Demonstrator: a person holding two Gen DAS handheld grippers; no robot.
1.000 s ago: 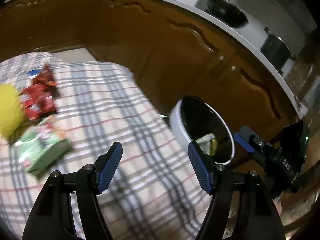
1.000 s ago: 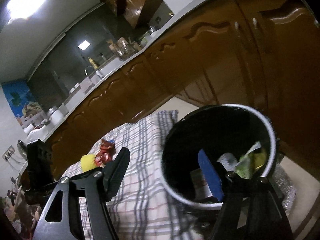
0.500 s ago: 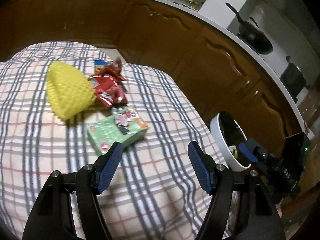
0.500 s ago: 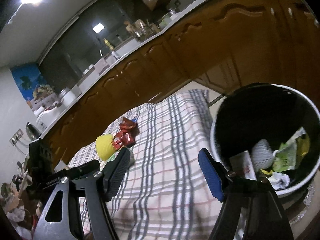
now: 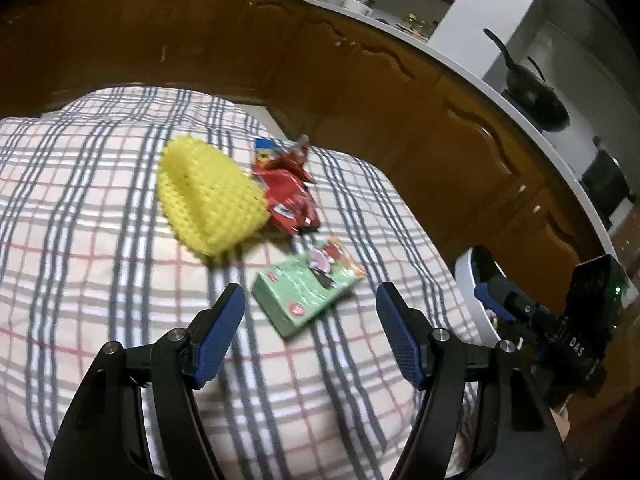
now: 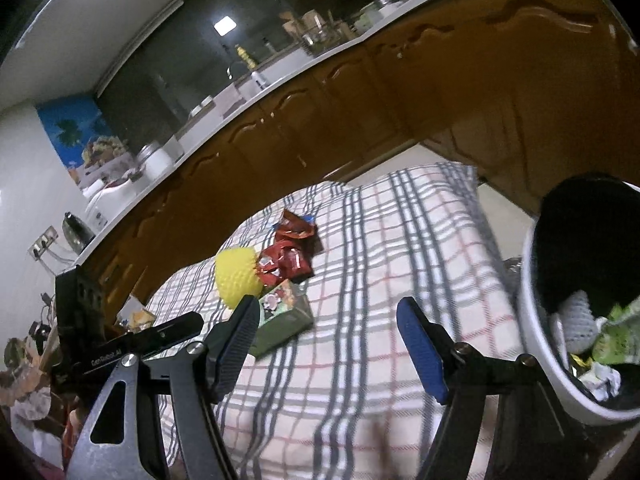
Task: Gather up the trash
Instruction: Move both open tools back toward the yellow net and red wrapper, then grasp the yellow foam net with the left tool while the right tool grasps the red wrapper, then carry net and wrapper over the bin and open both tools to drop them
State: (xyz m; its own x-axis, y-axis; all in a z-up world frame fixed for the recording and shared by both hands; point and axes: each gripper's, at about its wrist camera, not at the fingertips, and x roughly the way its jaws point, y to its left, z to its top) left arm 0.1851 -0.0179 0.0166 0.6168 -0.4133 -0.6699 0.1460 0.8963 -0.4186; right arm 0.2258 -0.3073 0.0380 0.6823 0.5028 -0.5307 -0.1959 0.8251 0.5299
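On the plaid-covered surface (image 5: 100,240), three pieces of trash lie clustered toward the far side. A yellow foam fruit net (image 5: 208,200) sits leftmost in the left wrist view, touching red snack wrappers (image 5: 288,196) on its right. A green carton (image 5: 308,292) lies flat just nearer the camera, slightly apart from the wrappers, one corner toward the net.

Left tongs (image 5: 310,332): fingers spread wide, nothing between the blue pads (image 5: 218,332). They hover above the cloth with the green carton framed in the gap, not touching it.

Right tongs (image 6: 328,344): likewise spread wide and holding nothing, above bare cloth. In this view the green carton (image 6: 284,320) is partly hidden behind the left finger; the yellow net (image 6: 236,280) and red wrappers (image 6: 288,256) lie beyond it.

White bin (image 6: 536,344) with a dark interior stands at the right edge of the surface, just beside the right tongs. Inside: a white foam net (image 6: 580,328), green wrapper (image 6: 616,332) and crumpled paper (image 6: 600,376). In the left wrist view only a sliver of the bin's rim (image 5: 472,292) shows behind the right tongs' body.

Brown cabinets (image 5: 360,80) with a white countertop run behind. Both views are slightly motion-blurred.
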